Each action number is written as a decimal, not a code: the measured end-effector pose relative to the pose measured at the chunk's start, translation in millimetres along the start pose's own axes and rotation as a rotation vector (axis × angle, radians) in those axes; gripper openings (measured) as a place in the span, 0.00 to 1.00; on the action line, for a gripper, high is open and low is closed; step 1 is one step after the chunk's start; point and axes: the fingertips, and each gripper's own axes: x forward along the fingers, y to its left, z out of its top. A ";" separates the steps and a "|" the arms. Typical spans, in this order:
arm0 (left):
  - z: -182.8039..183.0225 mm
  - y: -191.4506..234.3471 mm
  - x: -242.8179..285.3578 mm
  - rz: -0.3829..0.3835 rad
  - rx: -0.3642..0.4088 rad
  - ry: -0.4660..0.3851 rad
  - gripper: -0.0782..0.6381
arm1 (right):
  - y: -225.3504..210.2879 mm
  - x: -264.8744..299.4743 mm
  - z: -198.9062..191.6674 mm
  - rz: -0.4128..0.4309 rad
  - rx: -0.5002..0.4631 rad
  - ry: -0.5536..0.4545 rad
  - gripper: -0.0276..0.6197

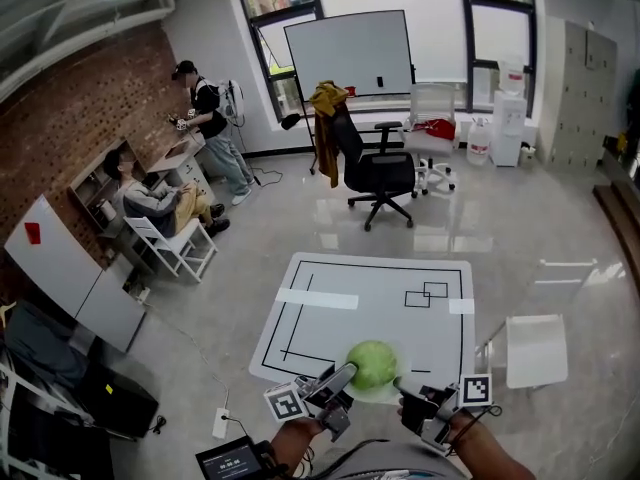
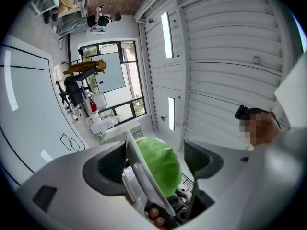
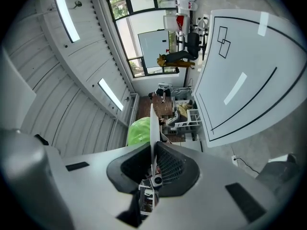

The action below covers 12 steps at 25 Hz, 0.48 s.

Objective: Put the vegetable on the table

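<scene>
Cabbage (image 1: 372, 364), round, smooth, pale green, sits on a thin white plate (image 1: 378, 394) at the near edge of the counter (image 1: 370, 288), a white rounded-corner top with black lines and tape strips. Can't tell whether the plate rests on the counter or hangs just over it. Right tongs (image 3: 153, 164) are clenched on the plate rim, seen edge-on between ribbed black pads. Left tongs (image 2: 158, 161) stand spread wide, with the plate's opposite rim and the cabbage between them, the plate close against one pad. Floor is glossy grey tile.
</scene>
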 end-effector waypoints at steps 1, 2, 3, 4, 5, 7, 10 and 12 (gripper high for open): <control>1.8 2.8 3.2 0.006 0.027 0.009 0.62 | -1.3 1.4 4.6 -0.001 -0.001 0.006 0.08; 4.1 5.1 6.3 0.013 0.056 0.019 0.62 | -2.8 3.3 9.0 -0.001 -0.002 0.010 0.08; 6.3 7.2 8.3 0.019 0.075 0.027 0.62 | -4.3 5.7 12.3 0.000 -0.002 0.012 0.08; 8.6 9.4 8.8 0.020 0.078 0.031 0.62 | -5.8 8.4 14.2 -0.001 0.000 0.012 0.08; 11.5 11.7 8.4 0.017 0.072 0.033 0.62 | -7.5 11.5 15.4 -0.003 0.001 0.010 0.08; 20.0 18.9 8.3 0.008 0.059 0.043 0.62 | -12.1 19.1 20.1 -0.014 -0.004 -0.004 0.08; 34.8 33.8 7.2 0.009 0.043 0.076 0.62 | -19.2 35.8 26.6 -0.020 -0.004 -0.046 0.08; 46.7 38.0 3.9 -0.005 0.048 0.102 0.62 | -22.5 49.1 25.7 -0.020 -0.002 -0.072 0.08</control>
